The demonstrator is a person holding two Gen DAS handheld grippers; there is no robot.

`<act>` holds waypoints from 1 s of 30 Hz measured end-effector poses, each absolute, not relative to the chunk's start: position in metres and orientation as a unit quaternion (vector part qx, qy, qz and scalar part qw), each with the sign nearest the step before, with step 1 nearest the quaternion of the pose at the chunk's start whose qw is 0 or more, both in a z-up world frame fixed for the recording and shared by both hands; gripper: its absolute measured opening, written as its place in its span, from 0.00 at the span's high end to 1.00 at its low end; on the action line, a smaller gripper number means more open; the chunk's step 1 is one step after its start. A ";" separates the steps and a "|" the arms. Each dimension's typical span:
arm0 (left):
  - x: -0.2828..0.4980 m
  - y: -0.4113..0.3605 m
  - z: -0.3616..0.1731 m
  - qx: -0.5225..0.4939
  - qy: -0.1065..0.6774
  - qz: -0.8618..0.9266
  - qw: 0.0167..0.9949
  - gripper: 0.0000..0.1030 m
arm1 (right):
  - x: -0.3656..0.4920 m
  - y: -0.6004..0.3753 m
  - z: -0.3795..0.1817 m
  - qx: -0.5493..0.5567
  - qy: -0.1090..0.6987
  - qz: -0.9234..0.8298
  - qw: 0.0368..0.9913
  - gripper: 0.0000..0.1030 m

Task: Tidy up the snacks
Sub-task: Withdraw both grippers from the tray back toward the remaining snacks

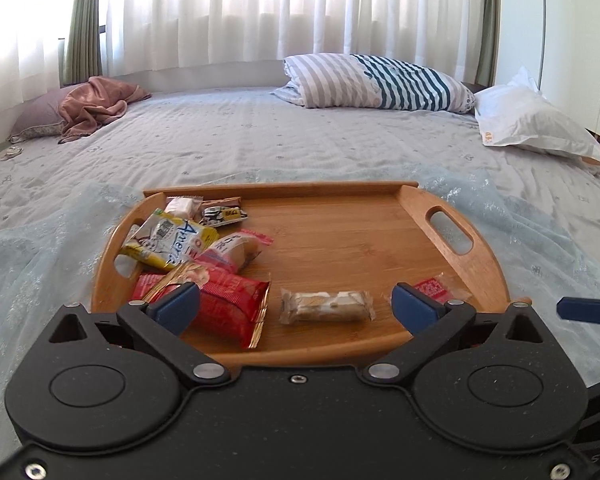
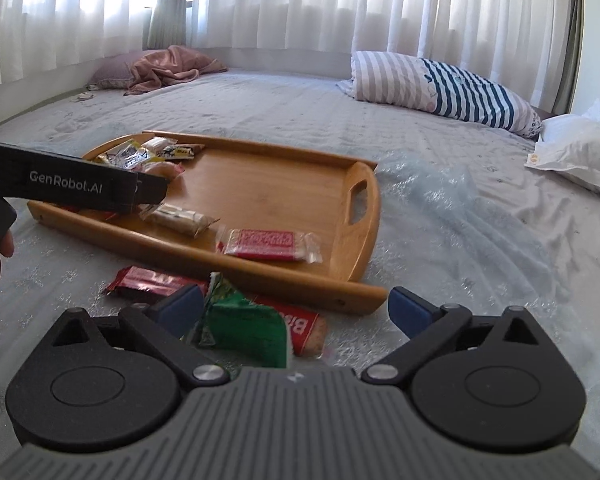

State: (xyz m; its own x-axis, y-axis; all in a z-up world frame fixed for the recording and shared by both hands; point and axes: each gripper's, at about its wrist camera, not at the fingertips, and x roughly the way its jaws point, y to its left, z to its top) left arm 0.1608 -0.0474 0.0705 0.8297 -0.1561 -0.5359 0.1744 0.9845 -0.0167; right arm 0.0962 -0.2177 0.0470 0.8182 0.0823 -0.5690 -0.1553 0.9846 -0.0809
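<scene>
A wooden tray (image 1: 340, 232) (image 2: 268, 176) lies on the bed. Several snack packets are piled at its left end, among them a yellow-white bag (image 1: 168, 240) and a red packet (image 1: 228, 308). A clear-wrapped bar (image 1: 326, 306) (image 2: 178, 218) and a small red packet (image 1: 432, 290) (image 2: 266, 244) lie near its front edge. My left gripper (image 1: 296, 308) is open above the tray's front, empty. My right gripper (image 2: 296, 310) is open over a green packet (image 2: 244, 330), a red biscuit packet (image 2: 306, 332) and a dark red bar (image 2: 152, 282) on the bed in front of the tray.
A striped pillow (image 1: 376, 82), a white pillow (image 1: 536, 120) and a pink blanket on a pillow (image 1: 88, 108) lie at the far side of the bed. Curtains hang behind. The left gripper's body (image 2: 72, 186) crosses the right wrist view.
</scene>
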 end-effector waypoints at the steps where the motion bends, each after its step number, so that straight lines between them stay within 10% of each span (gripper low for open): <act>1: 0.158 -0.046 0.070 0.019 0.279 -0.085 0.956 0.01 | 0.096 -0.215 0.044 -0.059 0.299 0.066 0.950 0.00; 12: 0.133 -0.047 0.065 0.038 0.283 -0.089 0.954 0.00 | 0.099 -0.207 0.025 -0.033 0.315 0.066 0.946 0.05; 30: 0.089 -0.043 0.053 0.023 0.306 -0.129 0.943 0.00 | 0.094 -0.213 0.024 -0.016 0.298 0.057 0.953 0.43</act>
State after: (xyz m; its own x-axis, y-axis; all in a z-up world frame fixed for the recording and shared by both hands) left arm 0.0892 -0.0425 0.0535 0.7792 -0.2294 -0.5833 0.2581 0.9655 -0.0350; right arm 0.0940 -0.2131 0.0237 0.8153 0.0993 -0.5704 -0.1189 0.9929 0.0029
